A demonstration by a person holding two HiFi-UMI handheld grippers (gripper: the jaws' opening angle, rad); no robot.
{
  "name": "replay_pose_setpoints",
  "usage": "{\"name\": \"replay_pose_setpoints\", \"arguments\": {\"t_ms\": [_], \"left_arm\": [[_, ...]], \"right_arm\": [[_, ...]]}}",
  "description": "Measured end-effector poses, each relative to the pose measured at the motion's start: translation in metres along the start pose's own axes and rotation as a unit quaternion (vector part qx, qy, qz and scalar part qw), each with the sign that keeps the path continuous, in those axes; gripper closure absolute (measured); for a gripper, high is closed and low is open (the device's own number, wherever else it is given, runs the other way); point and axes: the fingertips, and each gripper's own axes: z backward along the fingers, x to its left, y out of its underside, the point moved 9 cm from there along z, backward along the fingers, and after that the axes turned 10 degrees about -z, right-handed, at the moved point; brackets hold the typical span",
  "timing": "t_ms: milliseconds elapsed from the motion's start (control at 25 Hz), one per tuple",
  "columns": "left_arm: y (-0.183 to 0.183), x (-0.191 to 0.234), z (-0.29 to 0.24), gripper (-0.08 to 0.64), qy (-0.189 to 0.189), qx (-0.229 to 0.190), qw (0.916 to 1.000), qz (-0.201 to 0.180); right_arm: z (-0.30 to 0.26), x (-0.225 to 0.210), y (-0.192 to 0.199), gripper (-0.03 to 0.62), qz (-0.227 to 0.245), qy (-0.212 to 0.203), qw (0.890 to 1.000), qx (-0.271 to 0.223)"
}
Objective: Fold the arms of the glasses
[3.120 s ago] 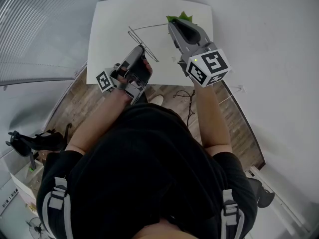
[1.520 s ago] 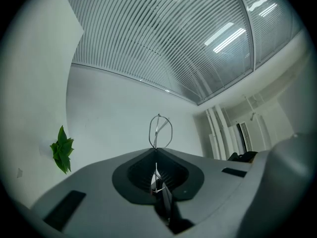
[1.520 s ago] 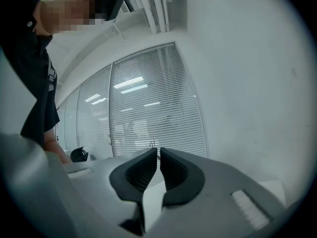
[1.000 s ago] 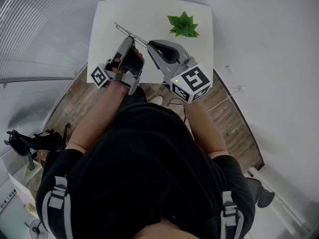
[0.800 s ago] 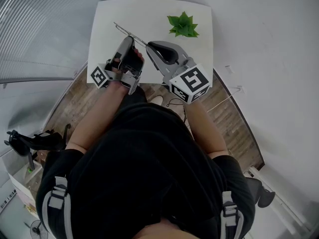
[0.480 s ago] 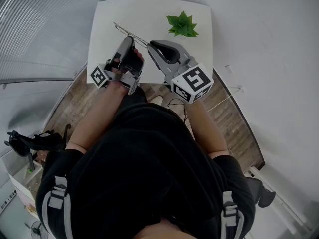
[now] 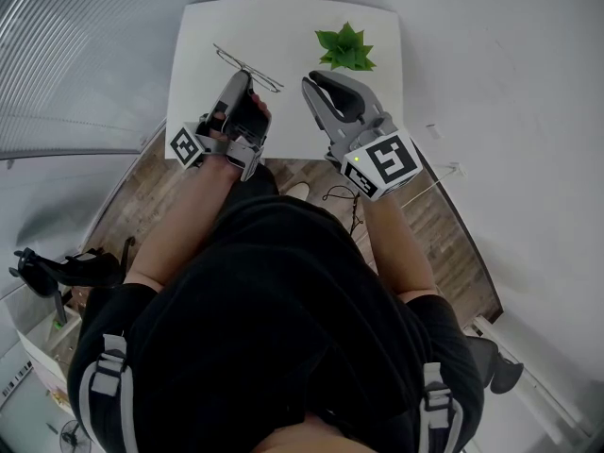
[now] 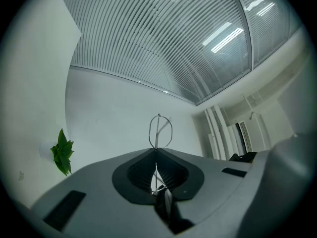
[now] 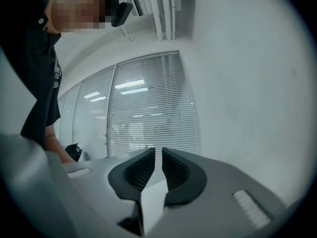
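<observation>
Thin wire-framed glasses stick out from my left gripper, held above the white table. In the left gripper view the jaws are shut on the wire frame, and a lens loop rises just beyond the gripper. My right gripper hovers to the right of the glasses, apart from them. Its jaws are opening: in the right gripper view a narrow gap shows at the gripper, with nothing in it.
A small green plant stands on the table's far right part and also shows as the plant at the left of the left gripper view. Wooden floor lies below the table's near edge. Slatted blinds fill the wall beyond the right gripper.
The right gripper, close against the glasses a second ago, has drawn off to the right and its jaws have parted. The left gripper and glasses have stayed put.
</observation>
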Motion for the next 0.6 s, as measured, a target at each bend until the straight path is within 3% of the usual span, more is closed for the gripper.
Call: {"name": "replay_pose_setpoints", "arguments": {"t_ms": [240,600], "left_arm": [[-0.001,0.001,0.003,0.546,-0.013,0.0,0.9999,-0.007],[-0.002,0.005,0.007,0.546,-0.023,0.0,0.9996,-0.013]], "right_arm": [[0.012,-0.009,0.016,0.546,0.034,0.042,0.998,-0.011],[0.015,-0.012,0.044,0.581,0.026,0.077,0.997,-0.021]]}}
